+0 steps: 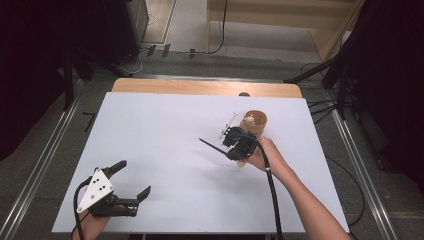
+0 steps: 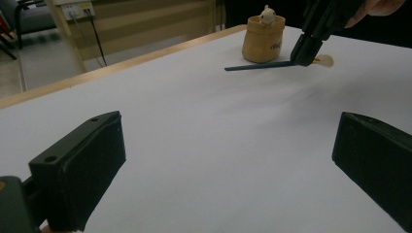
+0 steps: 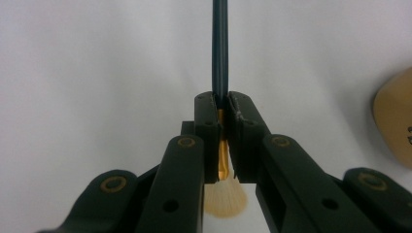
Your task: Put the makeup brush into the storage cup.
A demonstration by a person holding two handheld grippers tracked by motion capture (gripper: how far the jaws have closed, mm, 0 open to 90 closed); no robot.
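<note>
Left claw (image 1: 131,179) agape, right claw (image 3: 222,104) clamping brush (image 3: 219,48), wooden cup (image 1: 258,120)

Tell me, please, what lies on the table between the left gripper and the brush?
Nothing: in the left gripper view, bare white table runs from the left gripper to the brush.

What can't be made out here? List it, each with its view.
- Brush: the ferrule's sides sit between the right hand-held gripper jaws, right gripper view.
- Pot: lower part behind that hand-held gripper, high view; its print is too small, left gripper view.
- Left hand-held gripper: hand cut off by the bottom edge.
</note>
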